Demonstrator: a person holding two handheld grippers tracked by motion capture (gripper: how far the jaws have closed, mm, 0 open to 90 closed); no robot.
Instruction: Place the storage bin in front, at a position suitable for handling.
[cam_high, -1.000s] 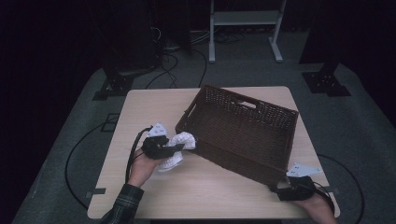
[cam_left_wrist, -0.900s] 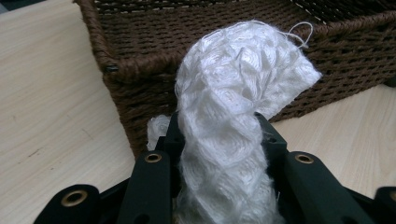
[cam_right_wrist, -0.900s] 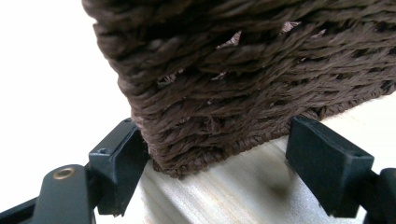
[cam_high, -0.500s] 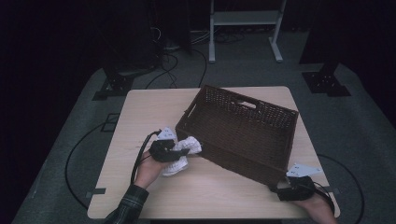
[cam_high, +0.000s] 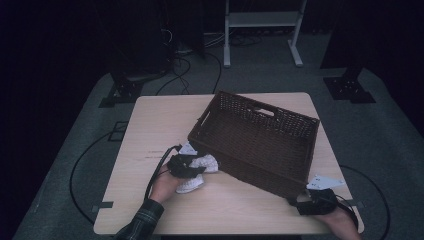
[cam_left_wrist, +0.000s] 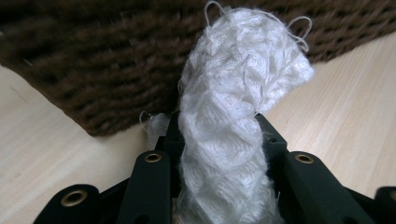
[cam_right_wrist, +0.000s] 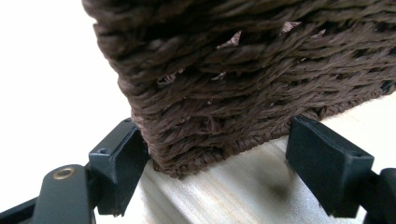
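— What's changed?
— My left gripper (cam_high: 192, 167), clamped on the white cloth (cam_left_wrist: 233, 126), has sunk to the table (cam_high: 150, 125) beside the basket (cam_high: 260, 145).
— Right gripper (cam_right_wrist: 219, 163)?
— Open jaws straddle the basket's corner; cloth isn't inside yet.

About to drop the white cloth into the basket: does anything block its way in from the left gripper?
Yes. The white cloth, clamped in the left gripper, sits low at table level against the outside of the wicker basket. The basket's near wall rises between cloth and interior, so it likely must be lifted over the rim.
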